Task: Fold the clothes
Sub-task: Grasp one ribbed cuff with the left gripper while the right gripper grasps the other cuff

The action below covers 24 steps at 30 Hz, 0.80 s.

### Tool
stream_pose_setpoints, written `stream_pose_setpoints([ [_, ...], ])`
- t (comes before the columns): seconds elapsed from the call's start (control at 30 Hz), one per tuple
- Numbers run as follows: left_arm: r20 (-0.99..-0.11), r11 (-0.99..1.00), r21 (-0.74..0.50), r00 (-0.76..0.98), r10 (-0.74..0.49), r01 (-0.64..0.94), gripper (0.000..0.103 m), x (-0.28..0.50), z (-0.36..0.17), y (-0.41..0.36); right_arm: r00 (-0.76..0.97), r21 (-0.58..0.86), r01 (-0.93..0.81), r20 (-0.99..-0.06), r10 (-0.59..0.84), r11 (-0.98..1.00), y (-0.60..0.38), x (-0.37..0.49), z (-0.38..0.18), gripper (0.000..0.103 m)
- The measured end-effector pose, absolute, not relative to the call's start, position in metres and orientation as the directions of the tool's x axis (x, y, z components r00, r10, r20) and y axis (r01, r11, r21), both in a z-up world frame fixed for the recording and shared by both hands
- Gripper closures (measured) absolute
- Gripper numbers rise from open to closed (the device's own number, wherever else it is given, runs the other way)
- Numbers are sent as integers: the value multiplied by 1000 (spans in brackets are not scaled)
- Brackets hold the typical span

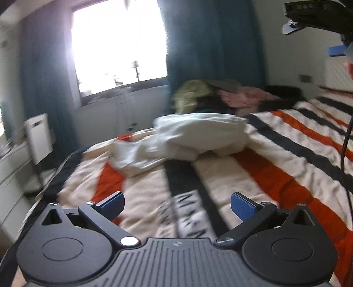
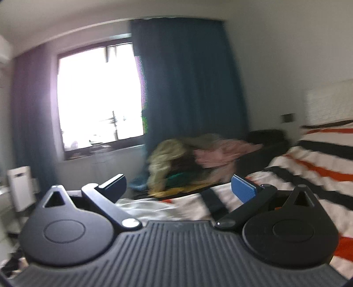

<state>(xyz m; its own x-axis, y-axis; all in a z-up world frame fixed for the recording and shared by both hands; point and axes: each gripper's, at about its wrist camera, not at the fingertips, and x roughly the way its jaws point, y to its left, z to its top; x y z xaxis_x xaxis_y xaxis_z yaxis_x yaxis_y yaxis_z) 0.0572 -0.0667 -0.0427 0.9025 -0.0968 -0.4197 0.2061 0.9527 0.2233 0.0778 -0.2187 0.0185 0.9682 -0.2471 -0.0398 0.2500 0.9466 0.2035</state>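
Observation:
A white garment (image 1: 189,139) lies crumpled on the striped bed cover (image 1: 275,172), ahead of my left gripper (image 1: 177,205), which is open and empty above the cover. My right gripper (image 2: 178,187) is open and empty, held higher; the white garment (image 2: 152,206) shows just below its fingers. The right gripper also appears at the top right of the left wrist view (image 1: 317,17). A heap of unfolded clothes, yellow-green (image 1: 194,95) and pink (image 1: 245,97), lies at the far end of the bed; it also shows in the right wrist view (image 2: 189,159). Both views are blurred.
A bright window (image 1: 119,44) with teal curtains (image 1: 211,44) is behind the bed. A white appliance (image 1: 38,136) stands on the floor at left. A dark cable (image 1: 345,143) hangs at the right edge. The bed's left edge (image 1: 55,176) drops to the floor.

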Motion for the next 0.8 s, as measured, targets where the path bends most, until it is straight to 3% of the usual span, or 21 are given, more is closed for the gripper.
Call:
stream_pose_setpoints([
  [0.2,-358,839,424,914,-191,341,0,158,-41,-144,930,270,364,-154,-334,891,-261,91,-29,0],
  [0.3,-376,802,455,900,-220,386,0,222,-51,-190,894,248,441,-212,-396,863,-274,104,-49,0],
  [0.43,-441,804,458,882,-165,380,4,301,-74,-242,848,234,523,-248,-470,820,-289,120,-74,0],
  [0.57,-408,792,510,905,-121,335,7,351,-100,-277,802,226,589,-277,-528,776,-305,138,-98,0],
  [0.63,-412,796,526,909,-70,300,24,371,-112,-287,789,215,604,-294,-539,768,-312,149,-108,0],
  [0.67,-403,798,534,914,-50,279,25,379,-115,-290,787,210,606,-298,-540,767,-313,154,-112,0],
  [0.73,-372,819,510,926,-64,261,47,385,-110,-290,776,197,619,-307,-551,760,-313,162,-121,0],
  [0.8,-336,840,482,938,-85,249,57,388,-100,-288,800,230,587,-311,-512,776,-312,166,-127,0],
])
